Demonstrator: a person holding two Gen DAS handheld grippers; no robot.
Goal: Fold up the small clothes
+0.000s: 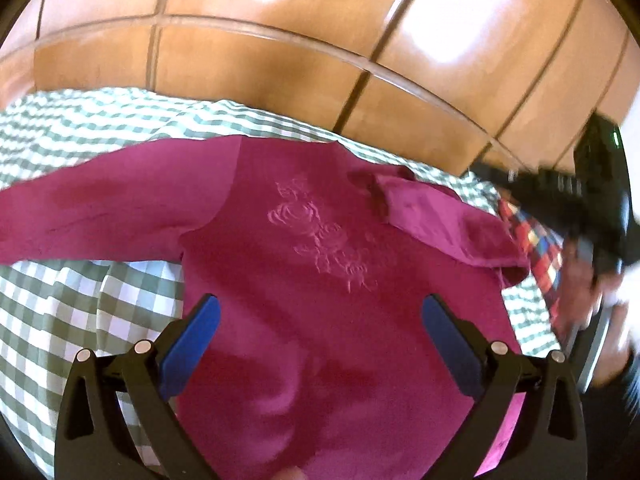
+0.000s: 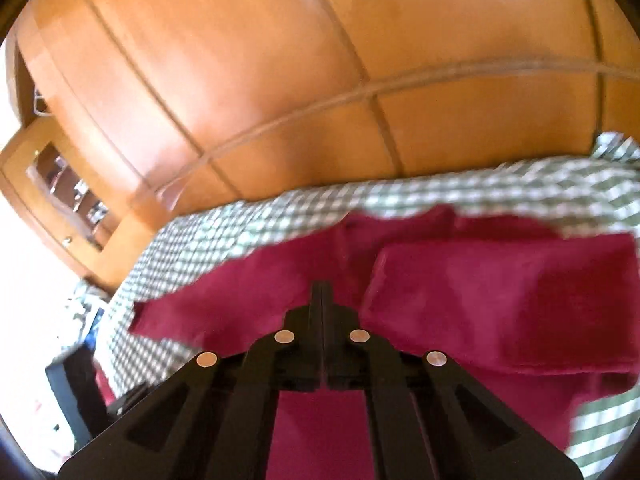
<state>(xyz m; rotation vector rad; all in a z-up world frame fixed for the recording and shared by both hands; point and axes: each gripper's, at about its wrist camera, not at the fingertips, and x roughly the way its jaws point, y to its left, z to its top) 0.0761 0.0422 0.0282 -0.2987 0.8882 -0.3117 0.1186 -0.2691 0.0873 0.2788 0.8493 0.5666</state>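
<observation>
The magenta long-sleeved top (image 1: pixel 320 264) lies front up on the green-checked cloth (image 1: pixel 60 300), spread flat so its sleeves can be turned in; an embossed rose motif (image 1: pixel 320 232) marks the chest. The sleeve on the left (image 1: pixel 92 208) stretches straight out over the cloth, not yet folded; the sleeve on the right (image 1: pixel 448 220) is doubled back onto the body, so I judge the fold to be at its sleeve stage. The left gripper (image 1: pixel 320 336) hovers above the near part of the top, its blue-padded jaws wide apart and holding nothing (probably ready for the straight sleeve). The right gripper (image 2: pixel 321 292) has its jaws pressed together over the fabric; whether any cloth is pinched between them I cannot tell. Wooden cabinet doors (image 1: pixel 280 60) stand beyond the far edge.
</observation>
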